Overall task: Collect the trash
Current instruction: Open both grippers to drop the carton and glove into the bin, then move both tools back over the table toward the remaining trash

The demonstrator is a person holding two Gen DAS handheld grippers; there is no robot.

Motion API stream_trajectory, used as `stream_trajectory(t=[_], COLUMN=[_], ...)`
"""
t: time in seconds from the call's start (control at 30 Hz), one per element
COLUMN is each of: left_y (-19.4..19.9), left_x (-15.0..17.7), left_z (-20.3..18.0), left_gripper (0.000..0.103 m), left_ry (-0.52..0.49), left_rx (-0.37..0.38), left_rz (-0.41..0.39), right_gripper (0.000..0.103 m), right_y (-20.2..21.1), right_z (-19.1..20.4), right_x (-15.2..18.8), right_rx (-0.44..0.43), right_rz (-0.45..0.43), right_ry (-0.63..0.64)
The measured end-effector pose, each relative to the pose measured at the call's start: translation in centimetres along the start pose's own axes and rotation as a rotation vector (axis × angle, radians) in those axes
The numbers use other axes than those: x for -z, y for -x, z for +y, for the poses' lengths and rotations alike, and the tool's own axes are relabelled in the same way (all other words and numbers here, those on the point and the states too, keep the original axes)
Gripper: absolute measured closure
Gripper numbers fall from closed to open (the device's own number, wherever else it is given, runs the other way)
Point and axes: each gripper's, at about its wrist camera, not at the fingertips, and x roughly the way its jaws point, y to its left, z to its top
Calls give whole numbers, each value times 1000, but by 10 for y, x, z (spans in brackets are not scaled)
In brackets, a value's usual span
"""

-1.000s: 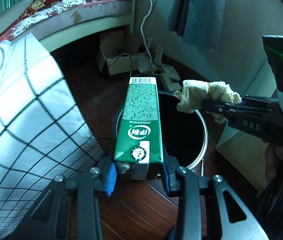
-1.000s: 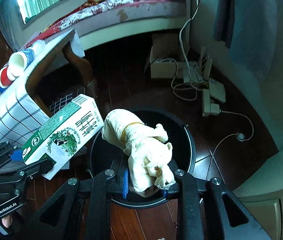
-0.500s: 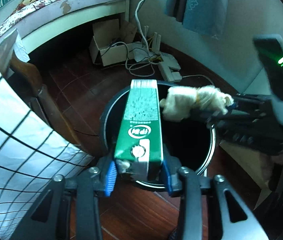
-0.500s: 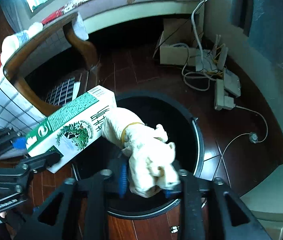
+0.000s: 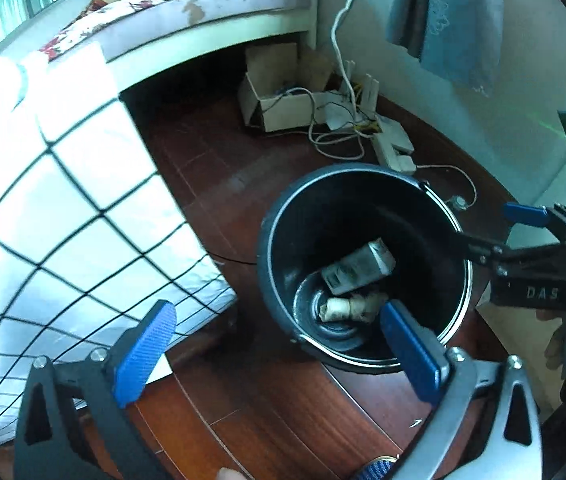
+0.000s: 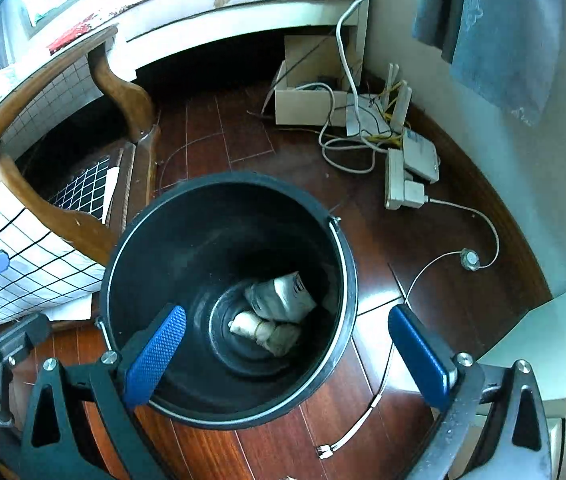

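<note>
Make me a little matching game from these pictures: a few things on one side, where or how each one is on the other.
Things:
1. carton
2. bucket
3. cardboard box
4. left gripper

States:
A. against the wall, cables spilling from it
B. opening, nothing between its pads
C. lying at the bucket's bottom
D. standing on the wooden floor

Pairs: 1-C, 2-D, 3-A, 4-B

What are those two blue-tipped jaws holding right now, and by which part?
Nothing. Both the left gripper and right gripper are opening, empty; carton and rag lie in the bin.

left gripper [image 5: 275,350]: black frame, blue ribbed pads, silver screws | right gripper [image 6: 287,350]: same
</note>
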Motion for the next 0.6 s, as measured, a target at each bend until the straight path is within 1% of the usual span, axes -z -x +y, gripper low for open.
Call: stream_trajectory(t=[0.2, 0.33, 0.6], left_y=[20, 40, 82], left_x=[1, 1, 5], left_z=[9, 15, 41], left_gripper=[1, 1, 1], left_ry=[8, 22, 74], left_rx=[-23, -51, -110], left_rz=[-23, -58, -131], right_gripper=[1, 1, 1], right_y=[22, 40, 77], right_z=[14, 27, 55], right_x=[1, 1, 0], right_rx=[11, 11, 1], right_rz=[-42, -69, -126], right_ry=[-8, -3, 11])
